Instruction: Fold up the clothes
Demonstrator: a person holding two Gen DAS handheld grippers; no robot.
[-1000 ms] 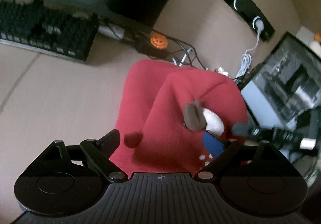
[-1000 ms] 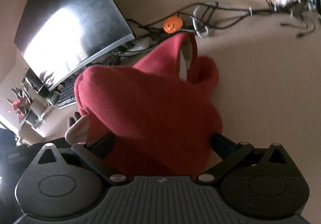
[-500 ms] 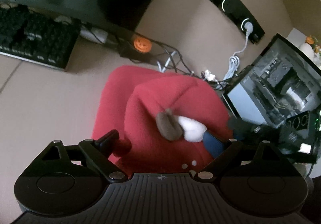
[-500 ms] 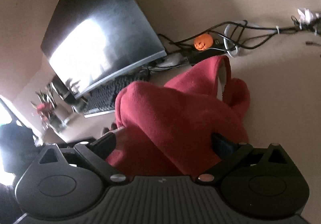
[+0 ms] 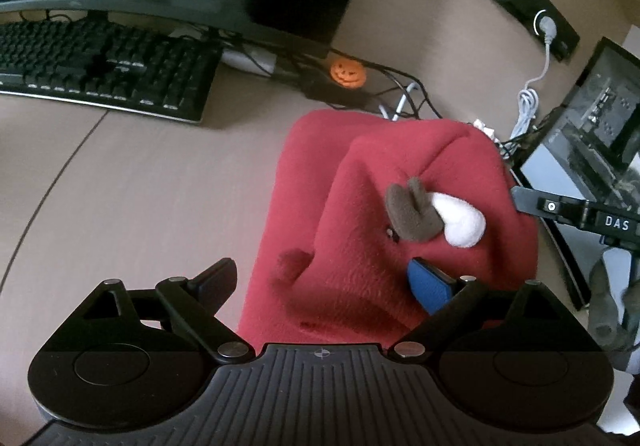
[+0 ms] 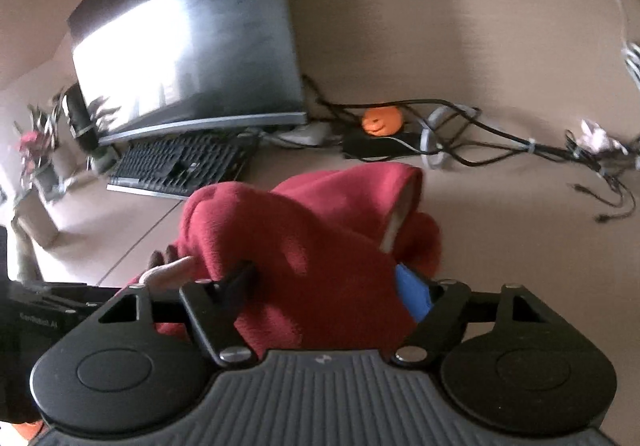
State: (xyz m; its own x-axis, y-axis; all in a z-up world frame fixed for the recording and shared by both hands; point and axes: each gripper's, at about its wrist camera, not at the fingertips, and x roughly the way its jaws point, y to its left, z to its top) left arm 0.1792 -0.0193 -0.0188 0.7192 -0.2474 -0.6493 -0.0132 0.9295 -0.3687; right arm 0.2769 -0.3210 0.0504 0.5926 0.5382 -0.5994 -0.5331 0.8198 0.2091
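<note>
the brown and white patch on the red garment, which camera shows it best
The left wrist view: the brown and white patch faces the camera, whole, on the red garment. The right wrist view shows only its edge peeking past folded fabric.

A beige worktop [image 5: 120, 174] carries a black keyboard [image 5: 100, 66], a dark curved monitor [image 6: 192, 42], tangled cables [image 6: 500, 142] and an orange pumpkin figure [image 5: 348, 73]; window light glares off the screen.
</note>
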